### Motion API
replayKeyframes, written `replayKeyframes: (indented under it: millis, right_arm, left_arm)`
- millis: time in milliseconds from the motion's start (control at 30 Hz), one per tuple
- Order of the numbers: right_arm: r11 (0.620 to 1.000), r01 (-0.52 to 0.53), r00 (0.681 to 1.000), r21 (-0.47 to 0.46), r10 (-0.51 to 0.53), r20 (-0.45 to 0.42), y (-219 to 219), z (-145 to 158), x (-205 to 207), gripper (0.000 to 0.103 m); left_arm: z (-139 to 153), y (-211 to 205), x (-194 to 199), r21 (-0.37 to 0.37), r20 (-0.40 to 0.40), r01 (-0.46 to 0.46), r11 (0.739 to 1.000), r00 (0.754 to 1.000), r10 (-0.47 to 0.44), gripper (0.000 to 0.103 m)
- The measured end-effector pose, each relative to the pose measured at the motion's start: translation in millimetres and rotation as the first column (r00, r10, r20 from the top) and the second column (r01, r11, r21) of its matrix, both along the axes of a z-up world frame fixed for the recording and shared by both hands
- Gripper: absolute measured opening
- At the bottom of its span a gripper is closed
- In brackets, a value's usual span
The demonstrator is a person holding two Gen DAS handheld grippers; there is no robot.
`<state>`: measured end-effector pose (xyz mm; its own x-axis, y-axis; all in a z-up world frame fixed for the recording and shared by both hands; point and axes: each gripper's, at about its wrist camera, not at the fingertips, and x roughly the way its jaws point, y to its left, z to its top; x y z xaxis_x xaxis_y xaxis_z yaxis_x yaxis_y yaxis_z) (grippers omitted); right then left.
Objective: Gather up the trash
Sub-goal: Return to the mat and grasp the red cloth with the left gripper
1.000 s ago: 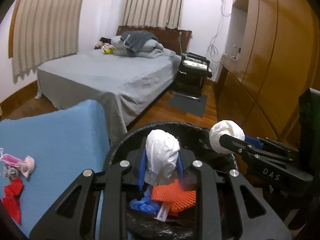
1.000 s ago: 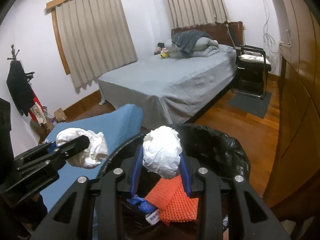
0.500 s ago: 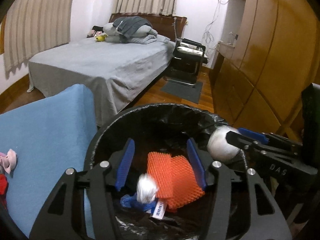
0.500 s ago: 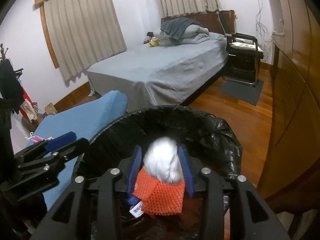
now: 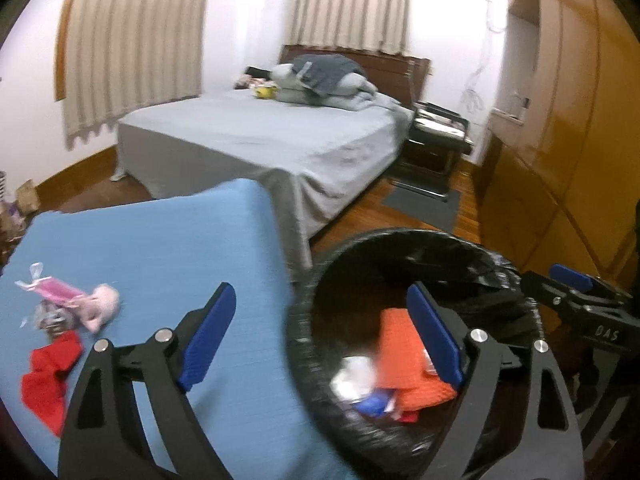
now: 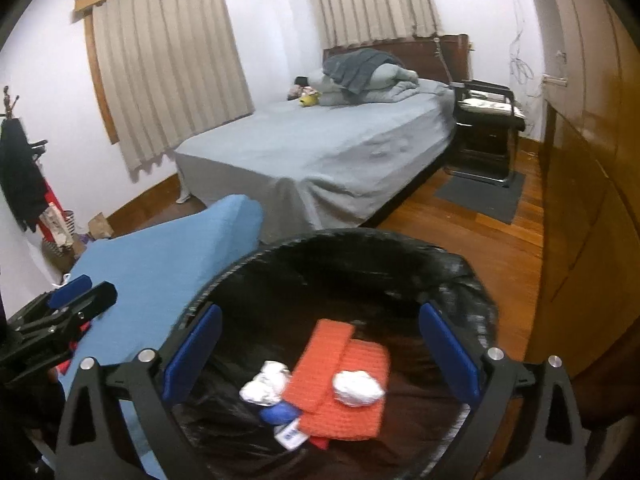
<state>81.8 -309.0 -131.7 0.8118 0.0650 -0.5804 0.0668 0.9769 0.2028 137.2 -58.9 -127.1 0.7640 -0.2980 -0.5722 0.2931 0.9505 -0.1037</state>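
In the left wrist view, one trash bin (image 5: 404, 248) lined with a black bag stands just beside the table (image 5: 160, 248), which is covered in blue cloth. The left gripper (image 5: 320, 344) hangs with its jaws spread wide and opening, one blue pad over the table, the other over the bin mouth; nothing is between them. In the bin lie one orange mesh cloth (image 5: 404, 364), one blurred white paper wad (image 5: 352, 372) and a blue scrap (image 5: 372, 406). On the table's left side three things remain: one pink face mask (image 5: 52, 290) with a pink lump at its end, one crinkled clear wrapper (image 5: 48, 316) and one red cloth (image 5: 48, 376). The right gripper (image 5: 576, 296) shows at the right edge, beyond the bin rim.

In the right wrist view, the right gripper (image 6: 320, 360) sits over the bin (image 6: 460, 268), jaws spread wide and opening, holding nothing. Below it the bin holds two crumpled white paper wads: one (image 6: 358, 388) resting on the orange mesh cloth (image 6: 340, 384), the other (image 6: 266, 386) just beside the cloth's left edge. A blue scrap (image 6: 278, 414) and a small white label (image 6: 292, 434) lie below them. The left gripper (image 6: 76, 300) shows at the left, over the table (image 6: 168, 252). One bed (image 6: 320, 152) stands behind.
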Motion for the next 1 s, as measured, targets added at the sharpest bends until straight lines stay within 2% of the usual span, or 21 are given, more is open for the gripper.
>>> replayKeyframes:
  millis: [267,533,800,1000]
  right_arm:
    - [0.992,-0.125,0.992,0.007,0.124,0.023,63,8,19,0.097]
    - [0.967,-0.255,0.967,0.005,0.255,0.027,137,8,39,0.097]
    - [0.94,-0.34,0.94,0.01,0.34,-0.008,202,-10,61,0.097]
    - [0.928,-0.373,0.927,0.003,0.372,-0.047,231,-30,73,0.097]
  left_arm:
    - [5,75,-11,0.043,0.019,-0.162,0.986,0.987,0.161,0.085]
    - [-4,163,-16,0.08,0.003,-0.342,0.936,0.939,0.343,0.085]
    - [-21,224,-15,0.088,-0.044,-0.444,0.892,0.893,0.448,0.085]
    - [-43,251,-2,0.084,-0.1,-0.477,0.875,0.87,0.483,0.085]
